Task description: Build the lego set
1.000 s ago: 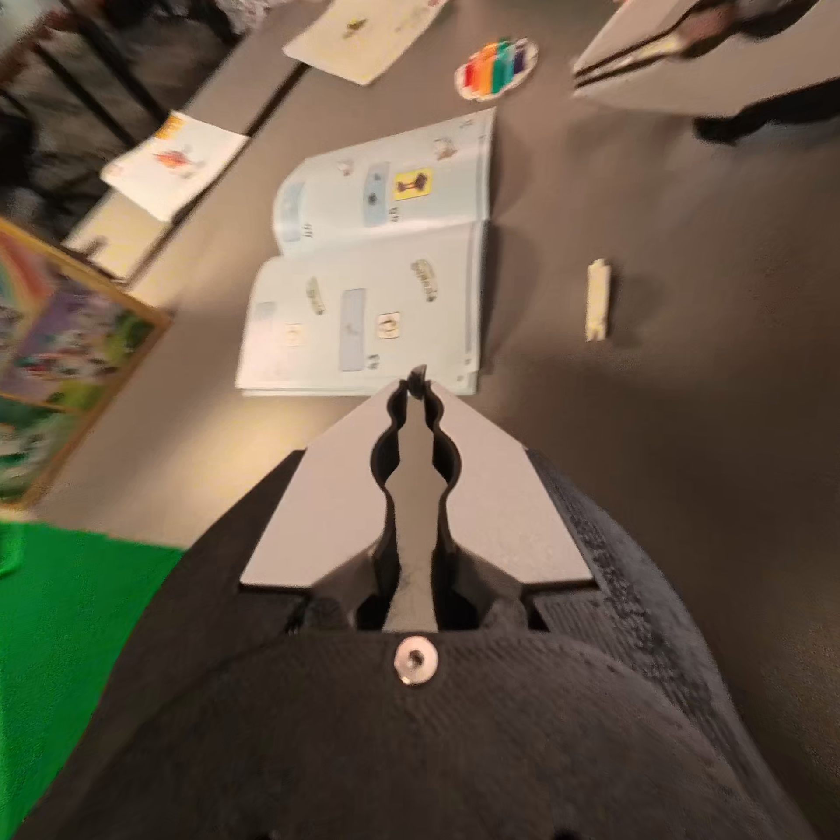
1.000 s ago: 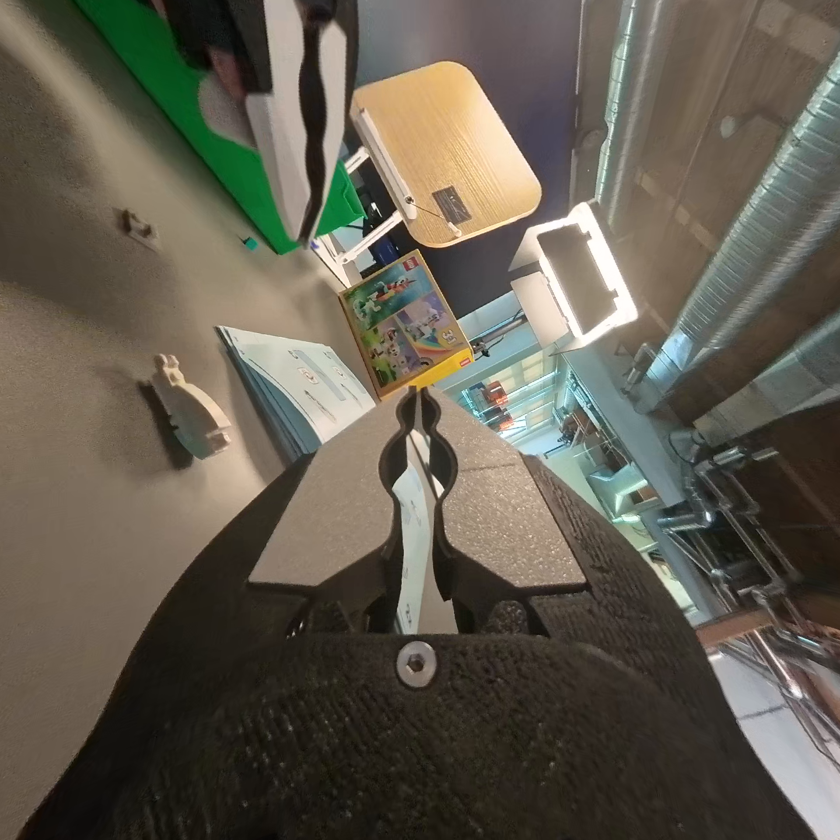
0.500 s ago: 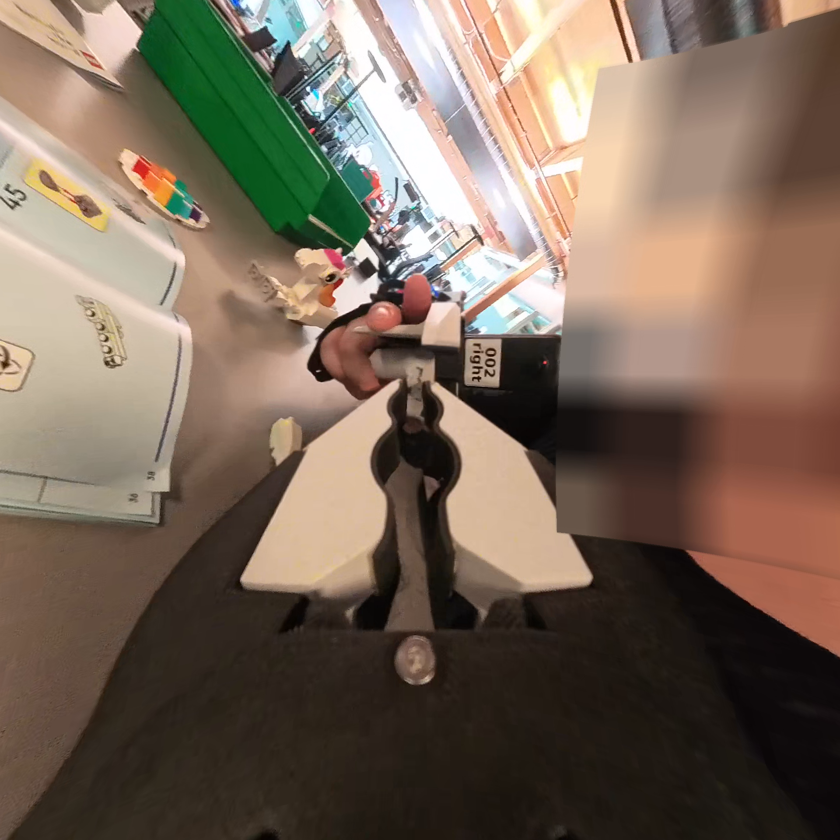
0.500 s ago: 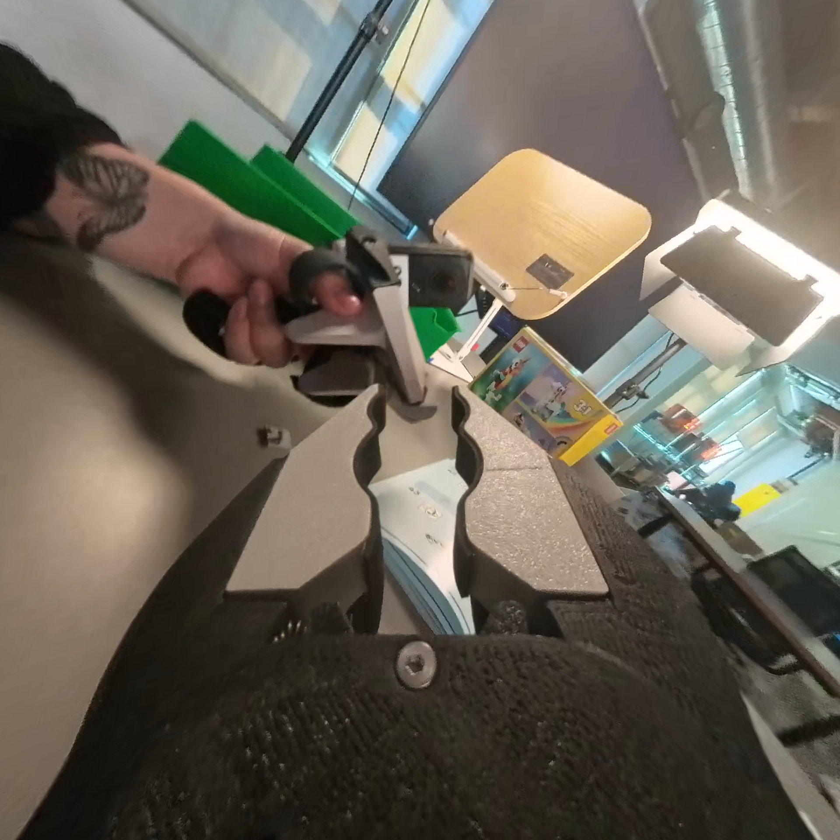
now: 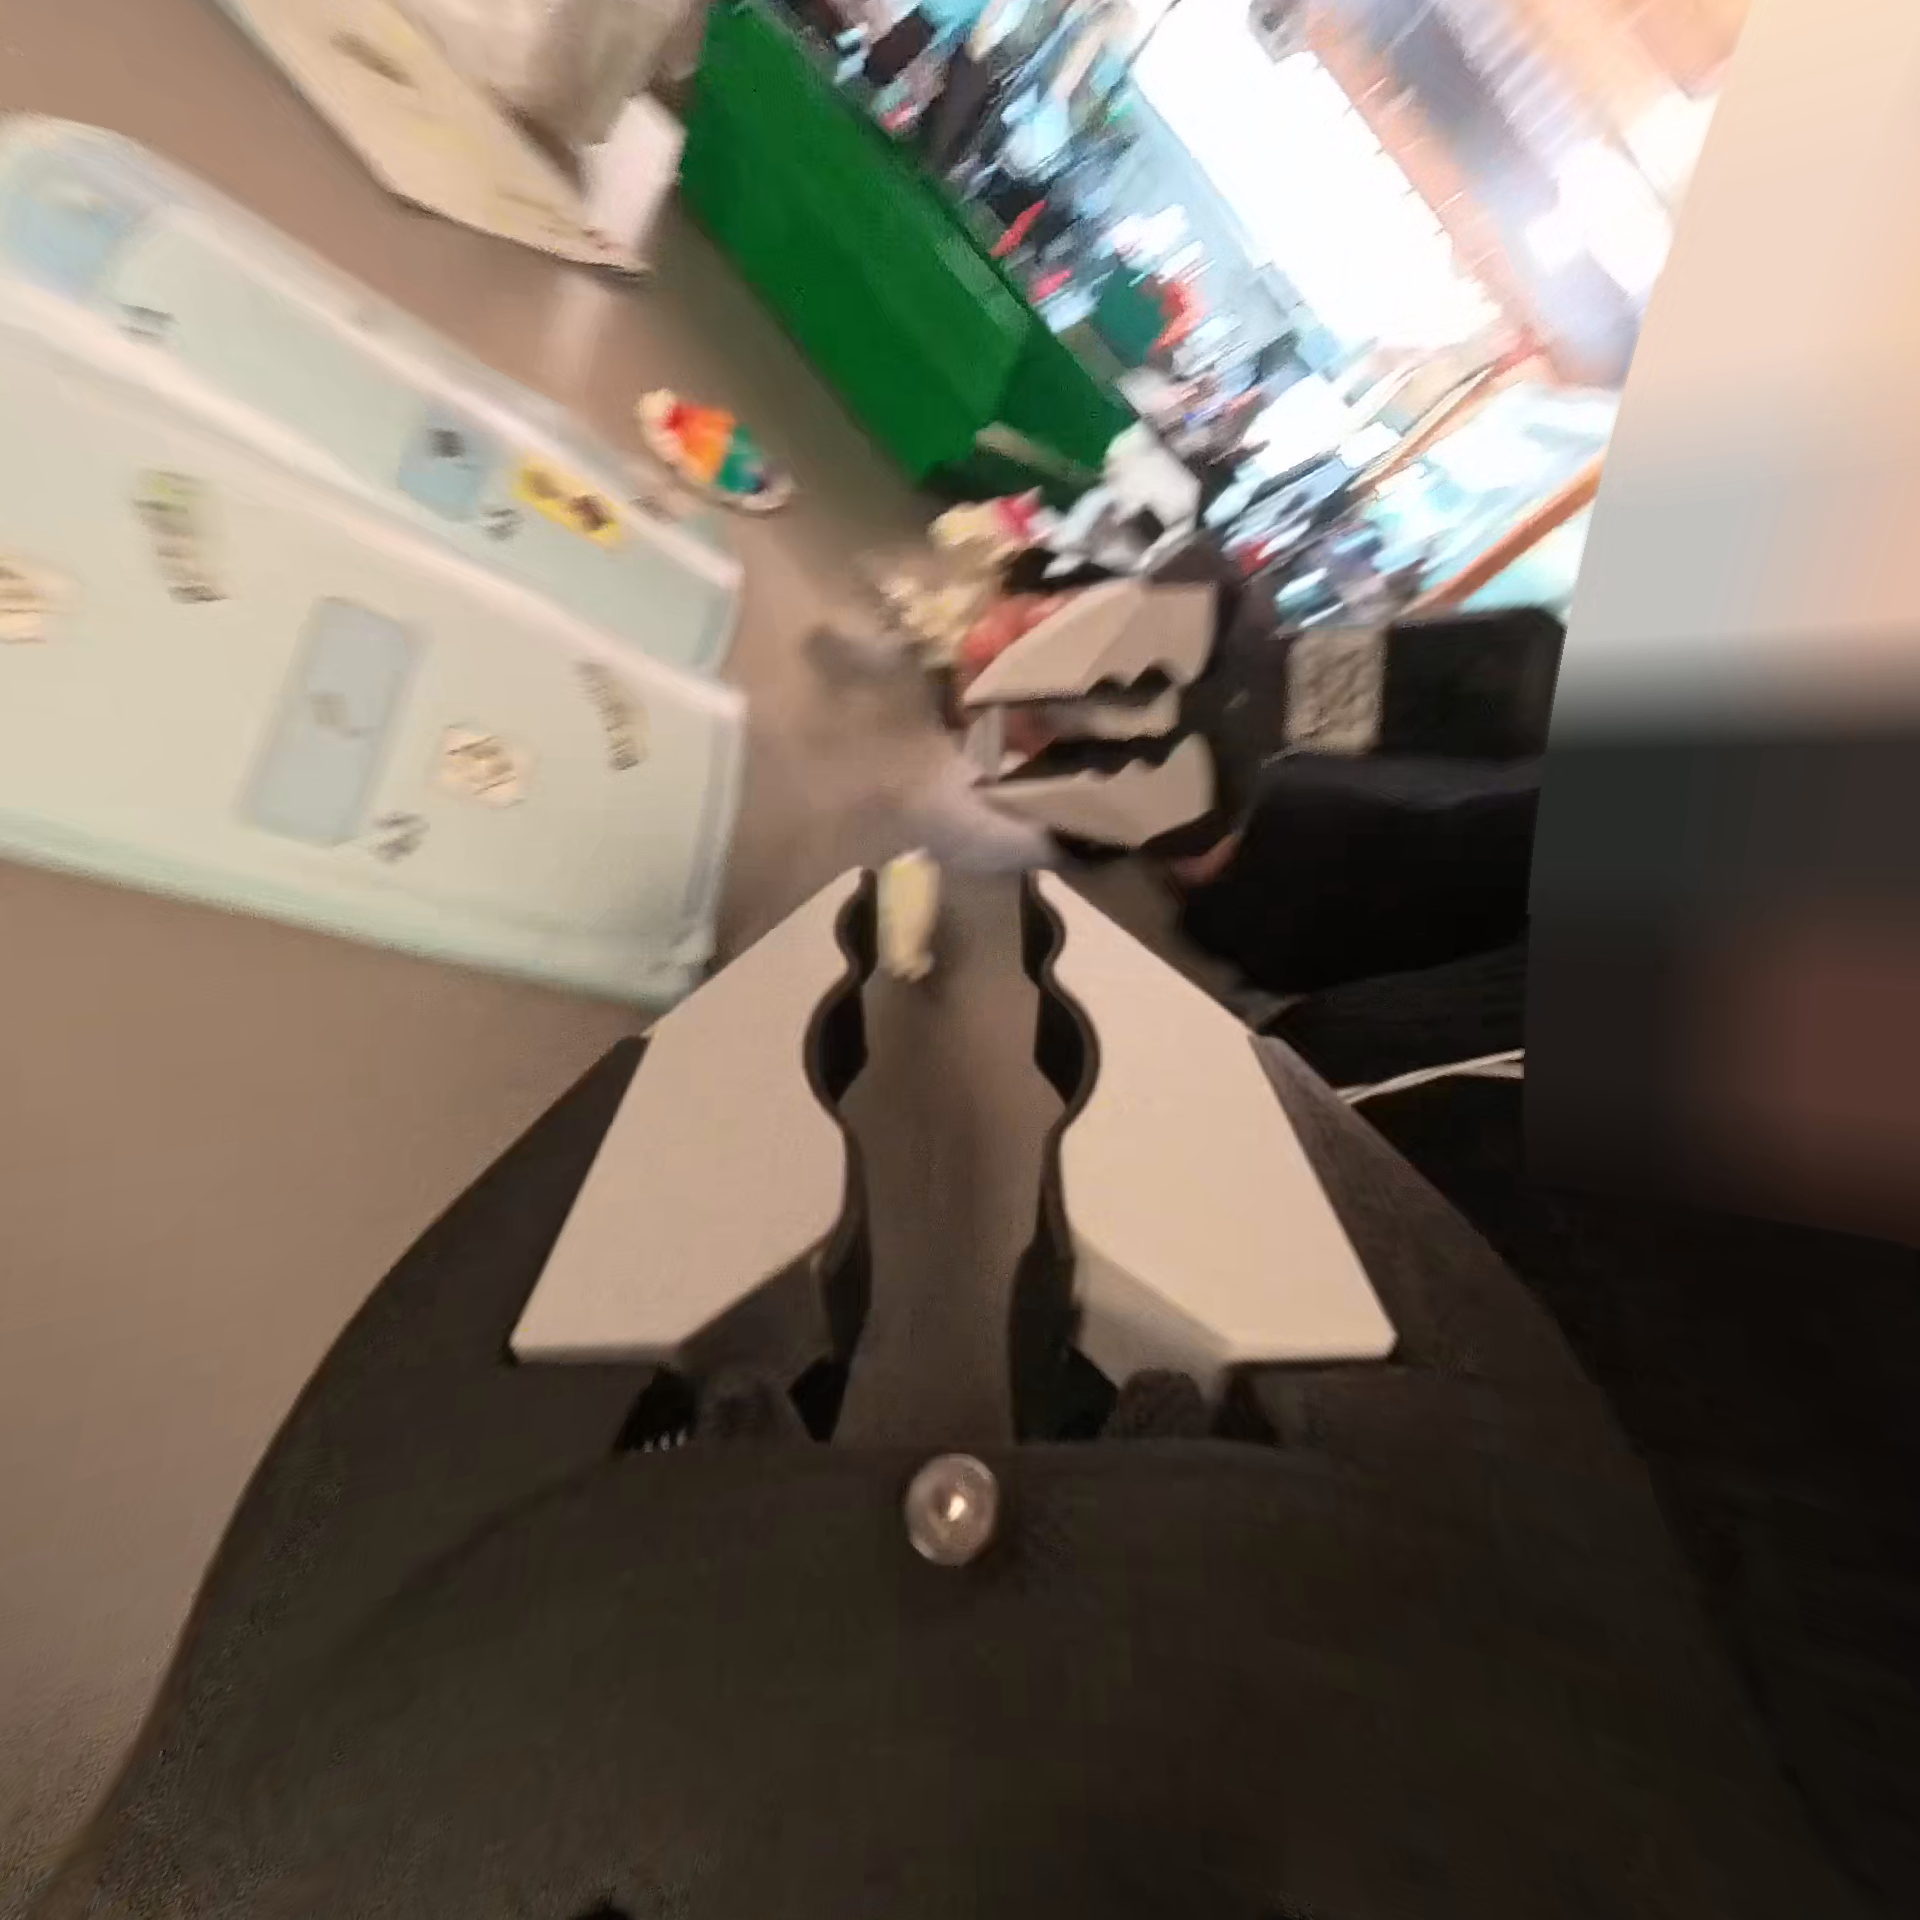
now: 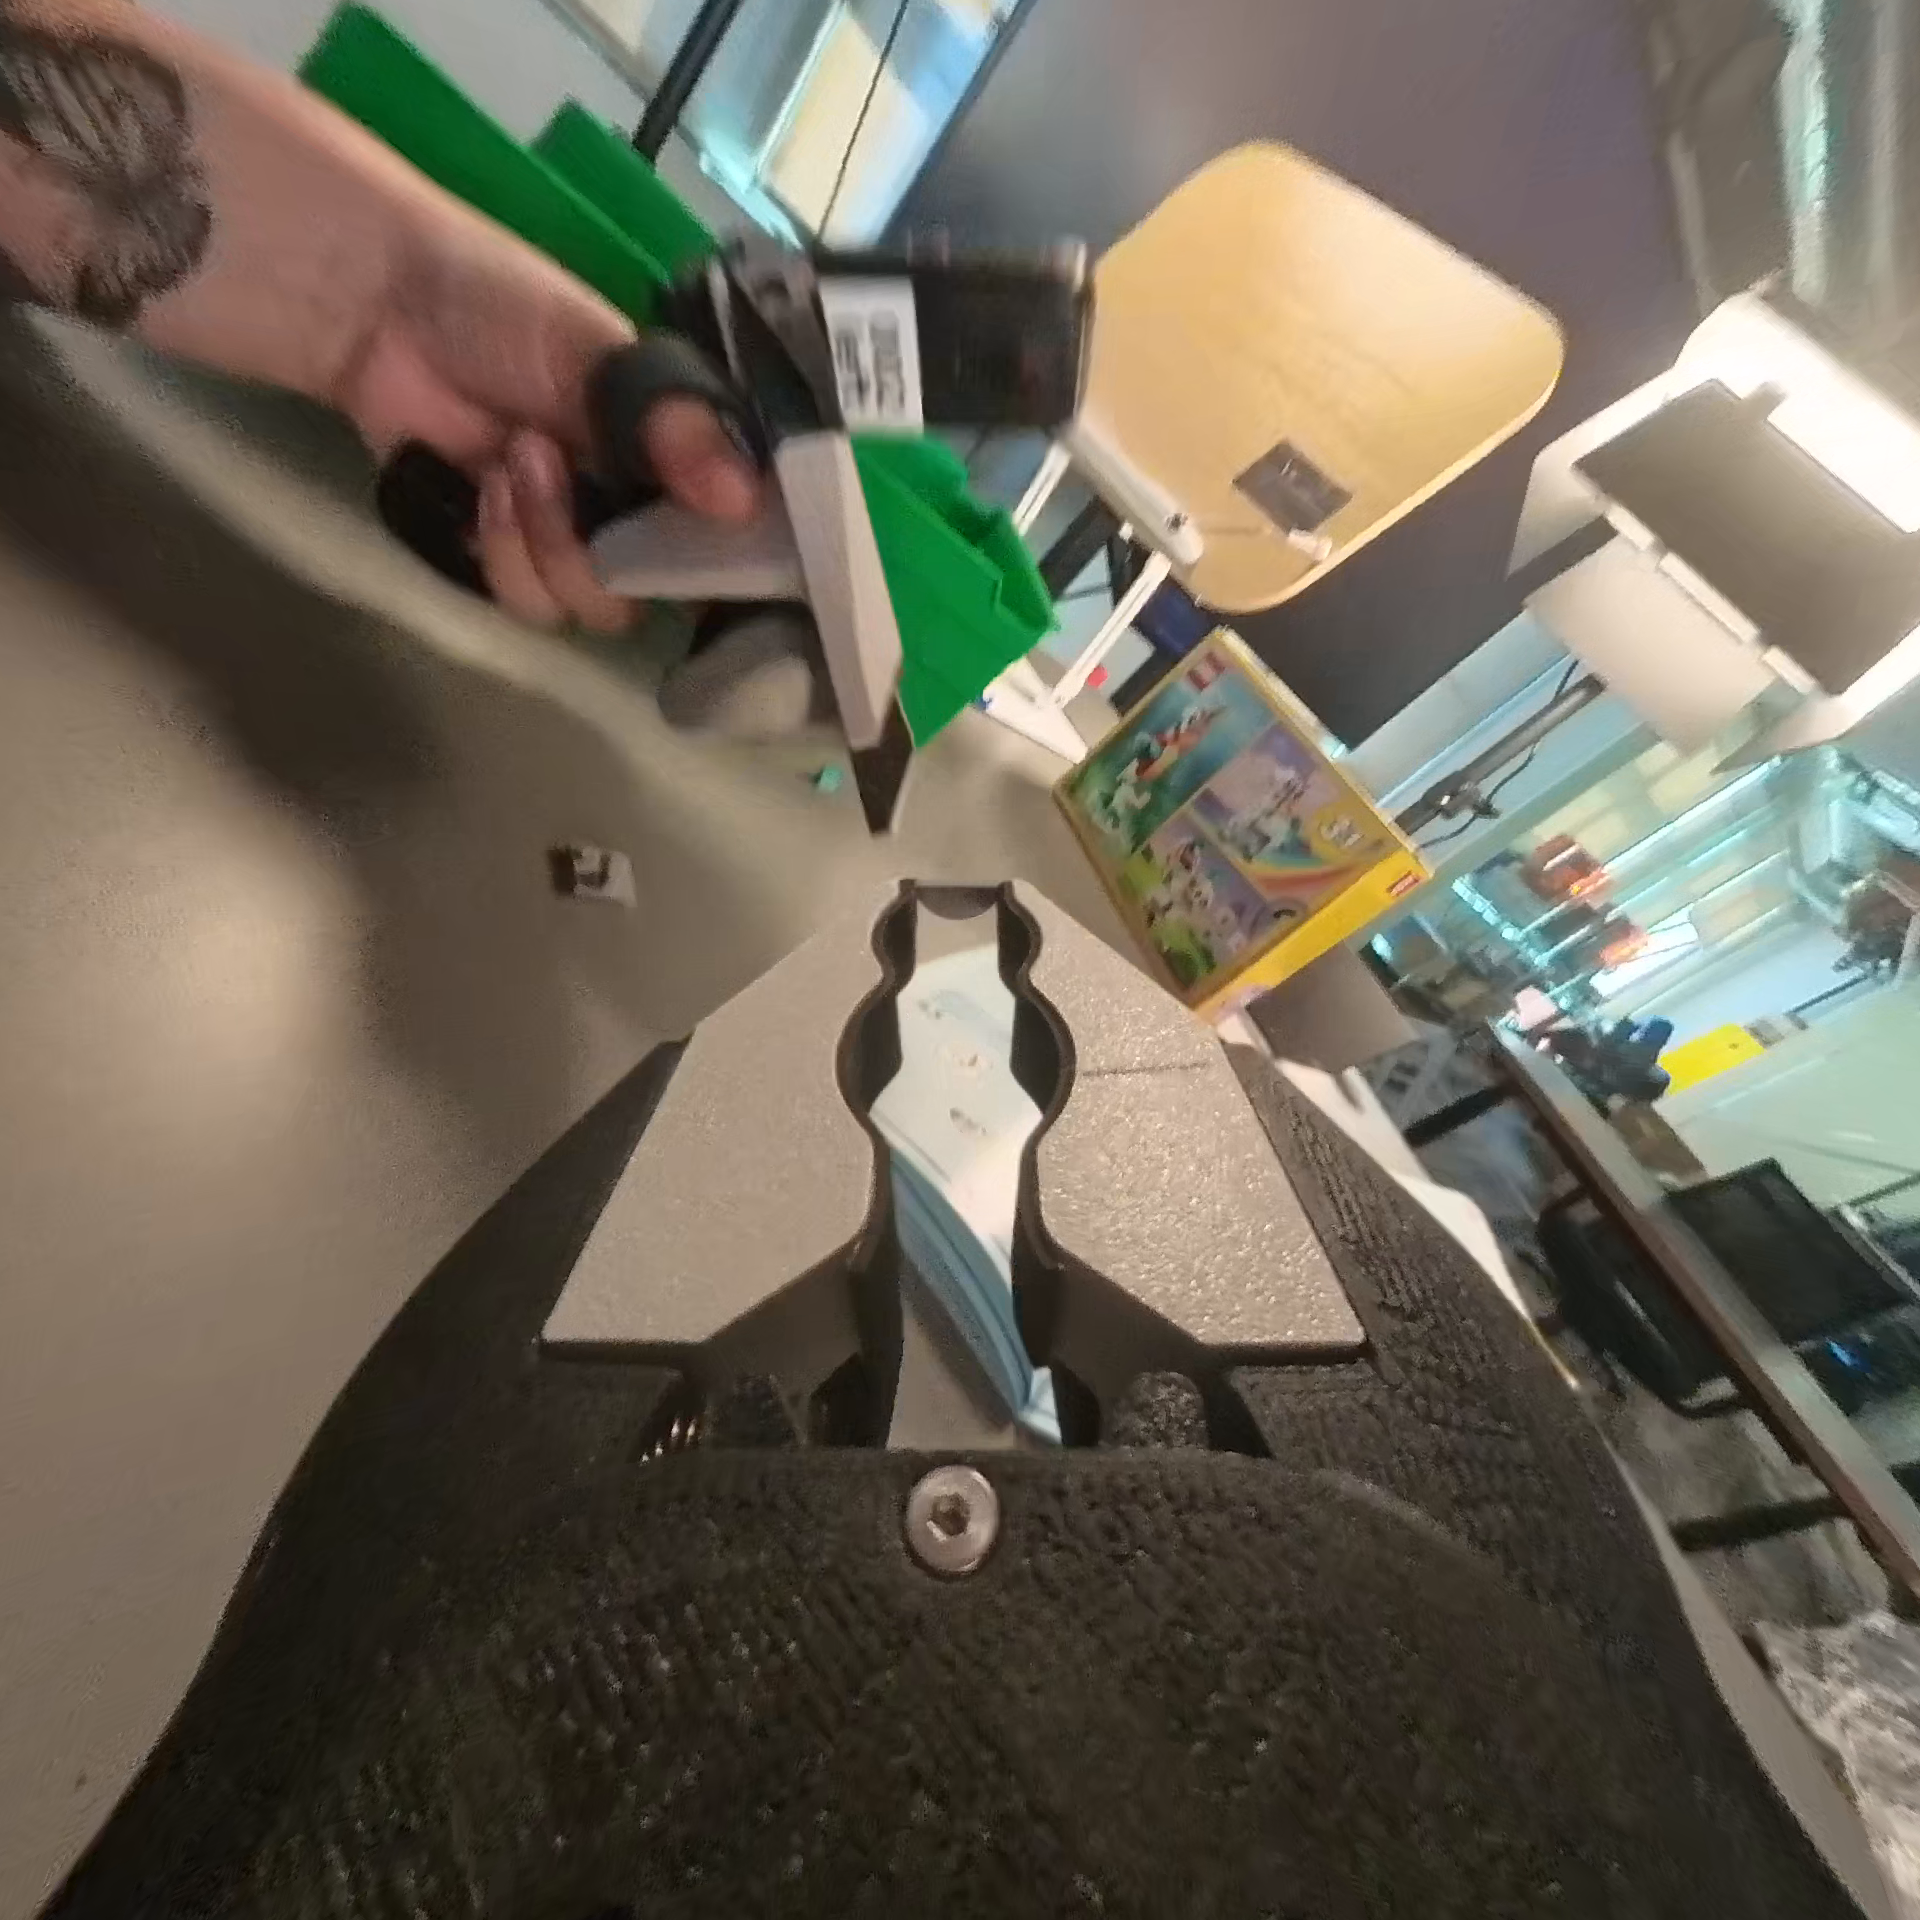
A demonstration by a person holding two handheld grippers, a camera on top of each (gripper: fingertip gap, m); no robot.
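Both grippers' fingers are spread: left gripper empty, right gripper seemingly too. Loose cream piece at mid-frame awaits; build looks unfinished.

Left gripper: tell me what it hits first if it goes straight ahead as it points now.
Probably the small cream piece on the table, lying just past the open left gripper. Motion blur leaves depth unclear.
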